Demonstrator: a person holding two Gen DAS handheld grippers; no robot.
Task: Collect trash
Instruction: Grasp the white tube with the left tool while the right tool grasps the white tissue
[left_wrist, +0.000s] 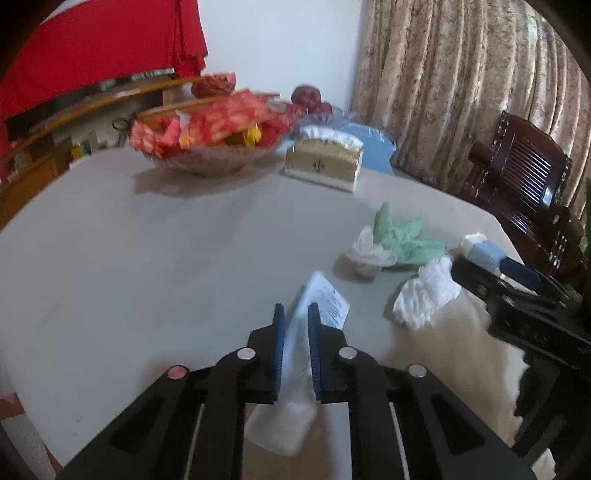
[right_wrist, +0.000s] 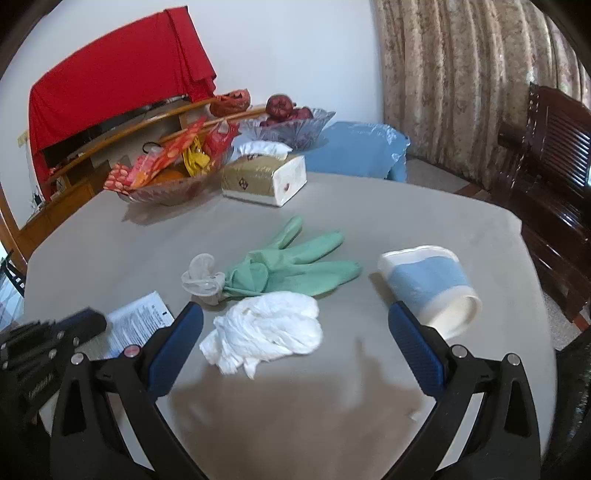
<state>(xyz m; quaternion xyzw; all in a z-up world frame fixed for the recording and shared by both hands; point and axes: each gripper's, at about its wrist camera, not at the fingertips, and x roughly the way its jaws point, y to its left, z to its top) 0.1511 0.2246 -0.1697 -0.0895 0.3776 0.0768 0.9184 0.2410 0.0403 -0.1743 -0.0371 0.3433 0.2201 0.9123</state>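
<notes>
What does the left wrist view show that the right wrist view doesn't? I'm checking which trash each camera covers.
Only the left wrist view shows the left tool shut on the clear printed wrapper. Only the right wrist view shows the right tool open above the crumpled white tissue, and the whole fallen blue-and-white cup. Both show the green glove, tissue box and snack bowl.

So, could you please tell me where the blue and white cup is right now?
In the right wrist view the blue and white cup lies on its side on the table, right of the green glove, just beyond the open right gripper.
</notes>
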